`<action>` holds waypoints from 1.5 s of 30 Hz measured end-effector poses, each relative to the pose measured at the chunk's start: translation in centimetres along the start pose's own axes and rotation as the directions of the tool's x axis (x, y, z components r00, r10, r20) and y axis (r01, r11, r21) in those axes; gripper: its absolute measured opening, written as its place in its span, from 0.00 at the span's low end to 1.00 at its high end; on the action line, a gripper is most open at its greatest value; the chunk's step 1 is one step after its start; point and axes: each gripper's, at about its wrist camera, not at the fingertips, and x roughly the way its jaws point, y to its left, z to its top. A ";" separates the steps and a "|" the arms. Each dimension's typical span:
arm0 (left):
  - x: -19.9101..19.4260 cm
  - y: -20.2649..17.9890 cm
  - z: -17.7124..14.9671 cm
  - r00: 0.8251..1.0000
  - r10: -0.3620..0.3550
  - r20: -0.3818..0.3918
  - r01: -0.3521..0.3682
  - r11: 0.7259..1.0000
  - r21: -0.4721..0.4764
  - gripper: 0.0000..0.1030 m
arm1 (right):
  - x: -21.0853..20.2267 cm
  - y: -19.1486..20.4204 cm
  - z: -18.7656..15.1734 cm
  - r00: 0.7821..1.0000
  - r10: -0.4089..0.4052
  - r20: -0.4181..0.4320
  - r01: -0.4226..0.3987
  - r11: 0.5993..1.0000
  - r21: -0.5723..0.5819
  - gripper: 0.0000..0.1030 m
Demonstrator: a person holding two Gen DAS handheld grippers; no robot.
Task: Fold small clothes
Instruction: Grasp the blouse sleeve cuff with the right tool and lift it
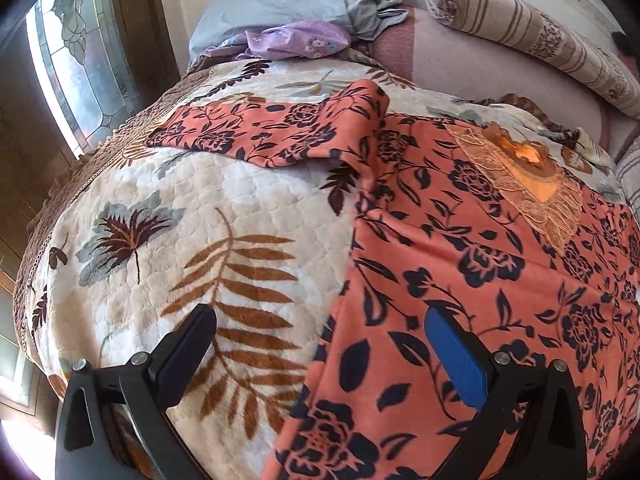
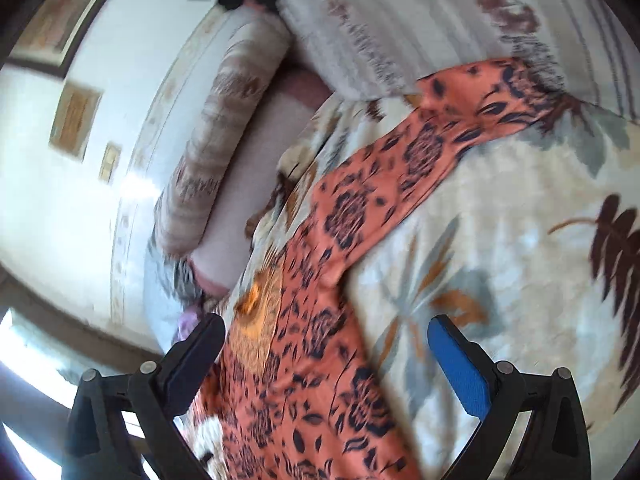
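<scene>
An orange top with dark floral print [image 1: 472, 248] lies spread flat on a cream leaf-patterned blanket [image 1: 208, 216], one sleeve [image 1: 256, 128] stretched to the left and a lace neckline [image 1: 524, 168] at the far right. My left gripper [image 1: 320, 328] is open and empty, above the garment's left side edge. In the right wrist view, which is blurred, the same top [image 2: 304, 360] runs up the frame with its other sleeve [image 2: 416, 152] stretched out. My right gripper [image 2: 326, 336] is open and empty above the garment's body.
A grey pillow [image 1: 288, 4] and a purple floral cloth [image 1: 296, 40] lie at the bed's head. A striped bolster [image 1: 532, 36] lies to the right on a pink sheet. A stained-glass window [image 1: 68, 56] is at the left. The white wall [image 2: 100, 160] borders the bed.
</scene>
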 end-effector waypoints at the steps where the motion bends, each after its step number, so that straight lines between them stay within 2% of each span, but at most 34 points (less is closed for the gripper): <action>1: 0.4 0.5 0.2 1.000 -0.001 -0.001 0.001 1.000 -0.011 1.00 | 0.2 -1.9 1.8 1.000 -0.002 0.015 0.001 0.996 0.085 0.96; 3: 1.2 1.3 0.6 1.000 -0.009 0.001 0.009 0.999 -0.033 1.00 | 0.8 -5.5 4.5 1.000 0.013 0.028 -0.020 0.968 0.249 0.86; 5: 1.7 1.8 0.7 1.000 -0.018 0.008 0.019 0.999 -0.041 1.00 | 1.5 -7.3 6.4 0.999 0.010 0.045 -0.024 0.948 0.318 0.82; 11: 2.5 1.6 0.6 0.999 -0.030 0.023 0.031 0.999 -0.024 1.00 | 4.7 -7.8 10.1 0.996 -0.012 0.091 -0.022 0.929 0.369 0.82; 15: 3.0 1.7 0.5 0.999 -0.042 0.017 0.043 0.999 -0.032 1.00 | 6.9 -7.4 11.0 0.994 -0.097 0.058 0.068 0.924 0.376 0.81; 16: 3.1 1.8 0.5 0.999 -0.047 0.013 0.047 0.998 -0.039 1.00 | 7.2 -7.2 11.3 0.992 -0.115 0.053 0.087 0.926 0.368 0.78; 17: 3.3 1.9 0.5 0.999 -0.050 0.010 0.051 0.998 -0.045 1.00 | 7.5 -7.1 11.7 0.989 -0.143 0.049 0.116 0.926 0.358 0.70; 19: 3.4 2.1 0.6 0.999 -0.052 0.012 0.053 0.997 -0.054 1.00 | 8.7 -7.4 12.4 0.976 -0.217 0.020 0.196 0.914 0.356 0.17; 20: 3.3 2.2 0.6 0.999 -0.052 0.014 0.053 0.997 -0.057 1.00 | 9.0 -7.5 12.5 0.968 -0.250 0.021 0.228 0.910 0.348 0.13; 22: 3.2 2.4 0.7 0.998 -0.060 0.021 0.061 0.996 -0.070 1.00 | 9.3 -6.8 12.8 0.957 -0.290 0.029 0.269 0.918 0.292 0.09; 24: 3.0 2.7 0.9 0.997 -0.073 0.030 0.075 0.994 -0.085 1.00 | 9.1 -4.4 13.4 0.948 -0.311 0.061 0.294 0.935 0.196 0.07; 27: 2.8 3.0 1.1 0.994 -0.097 0.040 0.101 0.989 -0.104 1.00 | 8.3 0.6 14.1 0.955 -0.276 0.110 0.271 0.960 0.065 0.05; 30: 2.3 3.3 1.2 0.991 -0.120 0.061 0.126 0.985 -0.116 1.00 | 7.3 7.1 14.7 0.967 -0.207 0.146 0.220 0.973 -0.074 0.04; 32: 2.0 3.6 1.2 0.989 -0.130 0.074 0.138 0.983 -0.123 1.00 | 6.7 11.6 14.5 0.974 -0.166 0.157 0.193 0.965 -0.179 0.04; 35: 1.8 4.2 1.3 0.986 -0.144 0.078 0.154 0.978 -0.142 1.00 | 6.4 16.8 13.7 0.975 -0.152 0.162 0.197 0.930 -0.310 0.05; 36: 1.7 4.5 1.3 0.986 -0.148 0.080 0.159 0.975 -0.154 1.00 | 6.3 17.5 13.5 0.969 -0.176 0.175 0.229 0.906 -0.355 0.05; 39: 1.6 5.2 1.3 0.982 -0.167 0.085 0.181 0.966 -0.186 1.00 | 8.2 18.6 12.3 0.926 -0.318 0.203 0.377 0.790 -0.483 0.05; 40: 1.6 5.3 1.3 0.981 -0.173 0.085 0.186 0.964 -0.192 1.00 | 8.8 17.9 12.3 0.909 -0.372 0.187 0.413 0.755 -0.509 0.05; 41: 1.6 5.3 1.3 0.981 -0.177 0.084 0.190 0.963 -0.193 1.00 | 9.4 16.9 12.0 0.877 -0.438 0.199 0.470 0.692 -0.548 0.05; 42: 1.6 5.2 1.2 0.981 -0.177 0.082 0.189 0.963 -0.190 1.00 | 9.7 15.8 11.4 0.828 -0.509 0.235 0.536 0.595 -0.599 0.06; 43: 1.5 5.1 1.2 0.981 -0.174 0.081 0.186 0.965 -0.184 1.00 | 10.6 14.2 10.7 0.769 -0.579 0.270 0.588 0.475 -0.654 0.07; 44: 1.5 4.9 1.1 0.982 -0.172 0.082 0.185 0.967 -0.177 1.00 | 11.3 12.1 9.9 0.706 -0.644 0.294 0.618 0.358 -0.700 0.18; 45: 1.4 4.7 1.1 0.982 -0.171 0.081 0.183 0.968 -0.170 1.00 | 12.3 10.1 9.2 0.646 -0.702 0.299 0.625 0.261 -0.736 0.43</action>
